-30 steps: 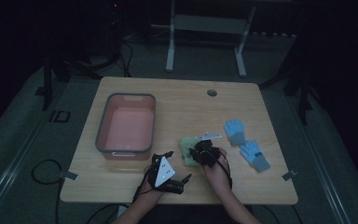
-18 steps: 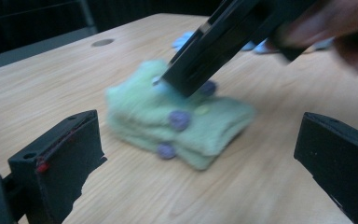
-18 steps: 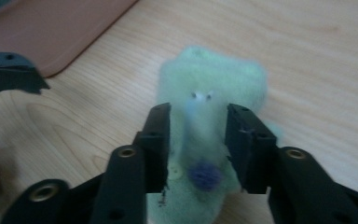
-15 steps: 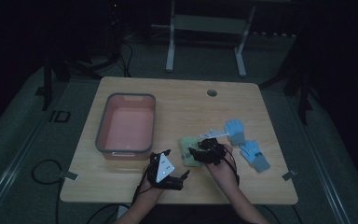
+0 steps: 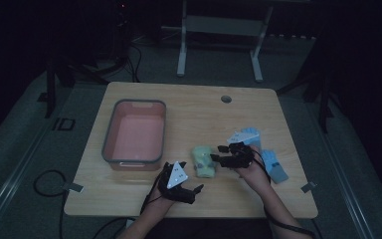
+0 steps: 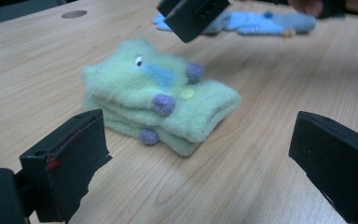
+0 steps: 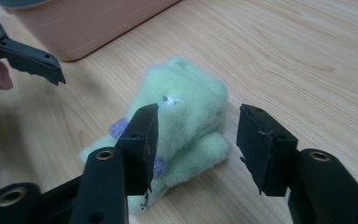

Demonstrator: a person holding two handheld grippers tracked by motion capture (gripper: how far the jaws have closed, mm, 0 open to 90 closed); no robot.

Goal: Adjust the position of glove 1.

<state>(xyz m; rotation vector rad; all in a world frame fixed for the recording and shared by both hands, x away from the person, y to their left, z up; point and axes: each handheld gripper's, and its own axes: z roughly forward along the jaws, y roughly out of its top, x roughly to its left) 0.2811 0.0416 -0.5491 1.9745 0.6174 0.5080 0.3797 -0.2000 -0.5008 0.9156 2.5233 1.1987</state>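
The fingers (image 7: pixel 142 140) of the right gripper (image 7: pixel 198 140) were spread apart, hovering just over the folded green sock (image 7: pixel 186 116), which lay on the wooden surface (image 5: pixel 199 107) between the two grippers. The left gripper (image 6: pixel 205 154) also had its fingers (image 6: pixel 70 154) wide apart, near the sock. A pink bin (image 5: pixel 134 132) sat to the left, blue socks (image 5: pixel 271 164) to the right.

Overhead view; two close, shared sock (image 6: pixel 161 102)
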